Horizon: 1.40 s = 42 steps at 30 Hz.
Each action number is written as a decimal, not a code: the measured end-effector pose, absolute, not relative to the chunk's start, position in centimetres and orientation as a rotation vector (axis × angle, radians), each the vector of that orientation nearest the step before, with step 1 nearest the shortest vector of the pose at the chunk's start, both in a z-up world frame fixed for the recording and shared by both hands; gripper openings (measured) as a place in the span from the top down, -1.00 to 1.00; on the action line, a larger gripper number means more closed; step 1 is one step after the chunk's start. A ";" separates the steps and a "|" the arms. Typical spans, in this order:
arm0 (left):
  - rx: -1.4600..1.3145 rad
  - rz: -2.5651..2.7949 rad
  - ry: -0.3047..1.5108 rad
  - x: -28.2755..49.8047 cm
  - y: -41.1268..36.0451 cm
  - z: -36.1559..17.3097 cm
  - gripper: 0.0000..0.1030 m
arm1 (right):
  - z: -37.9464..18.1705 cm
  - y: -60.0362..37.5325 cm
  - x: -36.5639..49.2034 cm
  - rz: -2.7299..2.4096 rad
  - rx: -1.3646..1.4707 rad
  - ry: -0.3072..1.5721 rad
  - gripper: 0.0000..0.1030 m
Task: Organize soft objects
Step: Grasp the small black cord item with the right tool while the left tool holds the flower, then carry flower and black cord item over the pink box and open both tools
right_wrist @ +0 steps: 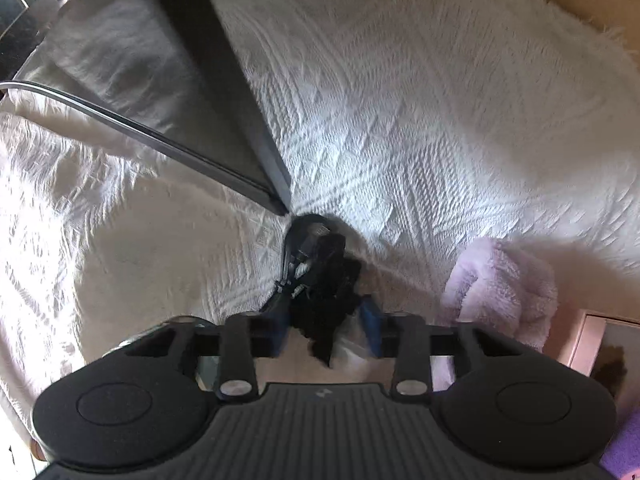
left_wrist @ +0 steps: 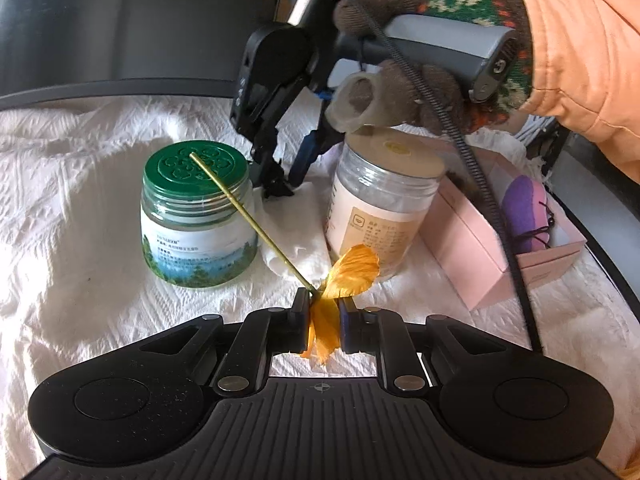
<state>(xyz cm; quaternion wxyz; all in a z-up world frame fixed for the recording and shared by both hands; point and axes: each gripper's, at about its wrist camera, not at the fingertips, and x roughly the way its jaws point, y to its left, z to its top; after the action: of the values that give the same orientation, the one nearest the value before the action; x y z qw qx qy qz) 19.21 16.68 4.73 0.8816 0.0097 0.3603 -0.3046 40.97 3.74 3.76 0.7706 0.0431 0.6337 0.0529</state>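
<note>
Left gripper (left_wrist: pixel 324 312) is clamped narrow on the orange feather (left_wrist: pixel 348 276), its gold stem running far-left across the green jar (left_wrist: pixel 198 216). Right gripper (right_wrist: pixel 326 320) points down between the jars, jaws around a black tuft (right_wrist: pixel 326 300), probably gripping it, though blur hides contact.

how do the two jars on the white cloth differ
The left jar has a green patterned lid; the right jar has a flat beige one. The left jar is shorter, with a forest-scene label; the right jar is taller, with a tan label and pale contents. Both are clear, upright and closed.
</note>
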 end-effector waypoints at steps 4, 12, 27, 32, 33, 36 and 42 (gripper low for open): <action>0.070 -0.649 0.708 19.0 16.5 6.3 0.68 | 6.2 3.0 39.3 0.166 0.110 1.317 0.35; 0.195 -0.683 0.606 19.5 16.6 11.2 0.68 | 15.8 1.0 33.7 0.269 0.140 1.117 0.36; 0.193 -0.889 0.662 25.2 13.1 15.1 0.68 | 23.6 -5.6 24.2 0.241 0.145 0.857 0.36; 0.129 -0.992 0.739 27.0 10.6 15.0 0.68 | 23.4 -9.5 21.8 0.187 0.175 0.836 0.35; 0.120 -1.012 0.754 27.2 10.0 14.9 0.68 | 23.3 -10.3 21.3 0.176 0.184 0.836 0.35; 0.118 -1.067 0.778 27.2 7.9 14.7 0.68 | 22.5 -12.7 20.4 0.131 0.216 0.846 0.35; 0.158 -1.185 0.794 25.5 3.4 14.1 0.68 | 20.9 -17.0 19.2 0.042 0.272 0.867 0.35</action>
<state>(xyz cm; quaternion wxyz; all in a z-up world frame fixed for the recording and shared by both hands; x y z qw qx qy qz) 25.45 3.43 14.06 0.7536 0.0722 0.3637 -0.5428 19.21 -17.03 20.94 0.8983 0.1315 0.4187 0.0201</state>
